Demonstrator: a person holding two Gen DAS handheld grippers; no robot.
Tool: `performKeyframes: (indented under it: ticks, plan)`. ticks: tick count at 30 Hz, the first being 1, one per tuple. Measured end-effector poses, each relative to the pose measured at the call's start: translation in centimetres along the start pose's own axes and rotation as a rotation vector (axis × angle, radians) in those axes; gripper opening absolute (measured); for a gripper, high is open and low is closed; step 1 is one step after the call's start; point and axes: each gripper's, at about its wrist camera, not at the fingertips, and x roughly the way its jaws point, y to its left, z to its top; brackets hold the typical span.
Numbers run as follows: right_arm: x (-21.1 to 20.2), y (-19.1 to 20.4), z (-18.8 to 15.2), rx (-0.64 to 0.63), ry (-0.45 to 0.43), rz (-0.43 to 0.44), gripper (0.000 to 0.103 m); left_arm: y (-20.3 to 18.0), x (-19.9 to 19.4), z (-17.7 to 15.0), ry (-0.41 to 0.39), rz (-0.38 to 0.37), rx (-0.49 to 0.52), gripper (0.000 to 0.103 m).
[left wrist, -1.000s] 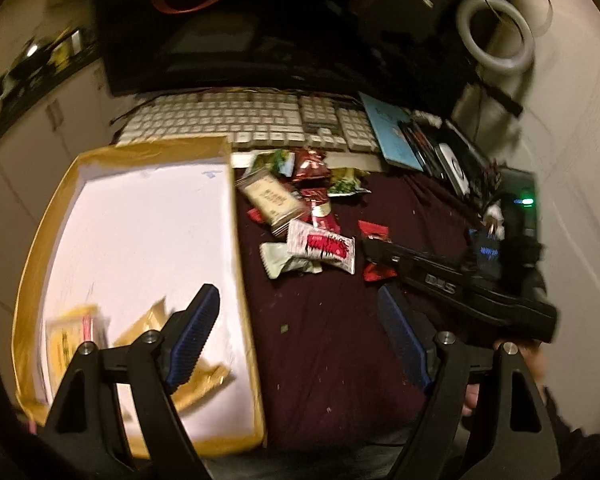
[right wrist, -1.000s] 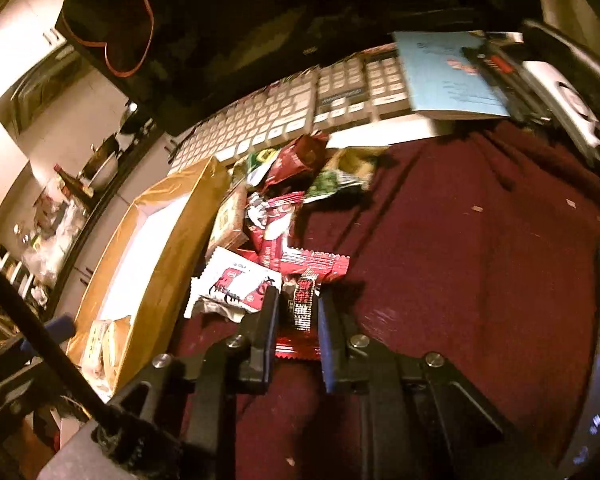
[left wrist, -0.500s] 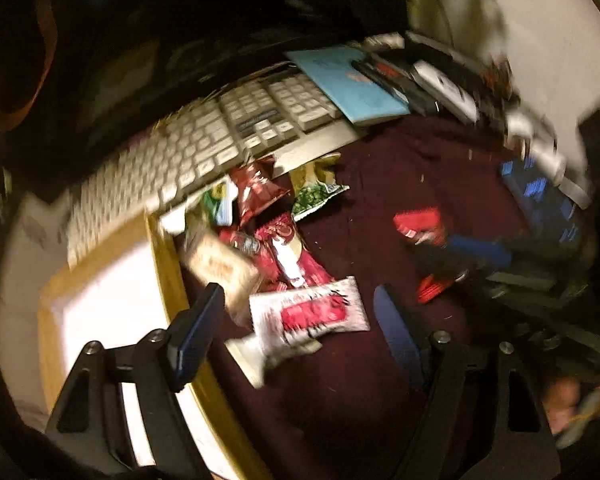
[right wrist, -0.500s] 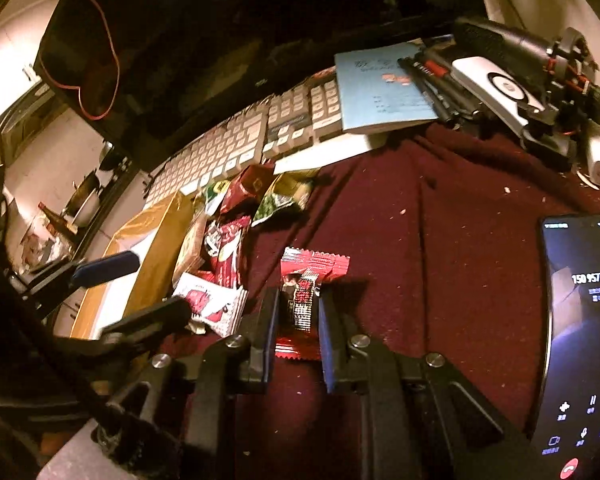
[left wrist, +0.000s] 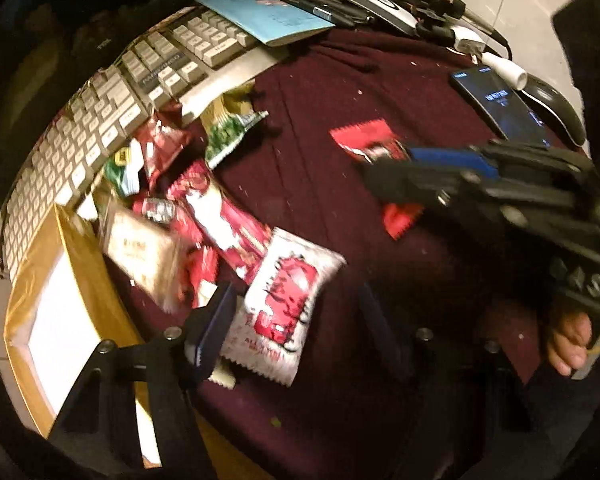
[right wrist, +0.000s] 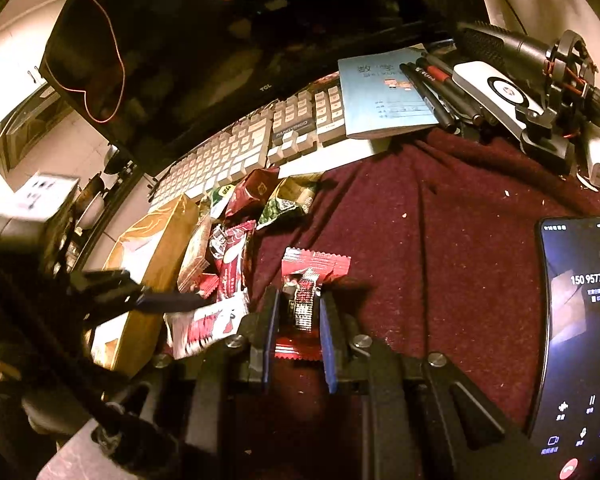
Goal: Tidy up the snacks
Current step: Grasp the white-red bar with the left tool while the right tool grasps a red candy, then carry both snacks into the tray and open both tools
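Observation:
A pile of snack packets (left wrist: 188, 216) lies on a dark red cloth beside a yellow-rimmed cardboard box (left wrist: 44, 304). My left gripper (left wrist: 296, 320) is open, its jaws on either side of a white and red packet (left wrist: 284, 308). My right gripper (right wrist: 298, 312) is shut on a red snack packet (right wrist: 312, 276) and holds it just above the cloth. That packet (left wrist: 364, 140) and the right gripper (left wrist: 388, 176) also show in the left wrist view. The box (right wrist: 156, 256) and pile (right wrist: 236, 236) show at left in the right wrist view.
A white keyboard (right wrist: 236, 156) and a blue booklet (right wrist: 380, 92) lie behind the pile. A lit phone (right wrist: 580, 320) lies on the cloth at right. Pens, a microphone (right wrist: 500, 44) and a dark monitor (right wrist: 180, 52) stand at the back. A mouse (left wrist: 556, 104) sits beyond the phone.
My left gripper has swung right from over the box to over the white and red packet. My right gripper, still holding the red packet, has drawn back from the pile toward the phone.

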Motion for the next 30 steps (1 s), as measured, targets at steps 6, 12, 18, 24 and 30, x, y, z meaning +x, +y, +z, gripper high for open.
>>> performKeyframes:
  ticks: [6, 12, 18, 24, 30]
  plan:
    - [0.0, 0.2, -0.1, -0.010, 0.001, -0.006, 0.019, -0.2, -0.1, -0.7, -0.021, 0.028, -0.069, 0.051]
    - [-0.1, 0.3, -0.2, -0.013, -0.002, -0.009, 0.019, -0.8, -0.2, -1.4, -0.054, 0.038, -0.151, 0.033]
    - [0.2, 1.1, -0.2, -0.060, 0.020, 0.015, 0.019, -0.8, -2.0, -3.6, -0.134, 0.026, -0.302, 0.028]
    - [0.5, 2.0, -0.6, -0.112, 0.037, 0.010, 0.019, -0.7, -3.1, -5.9, -0.187, -0.039, -0.398, 0.028]
    - [0.6, 1.9, -0.6, -0.107, 0.047, 0.004, 0.019, 0.0, -3.7, -7.4, -0.223, -0.099, -0.495, 0.027]
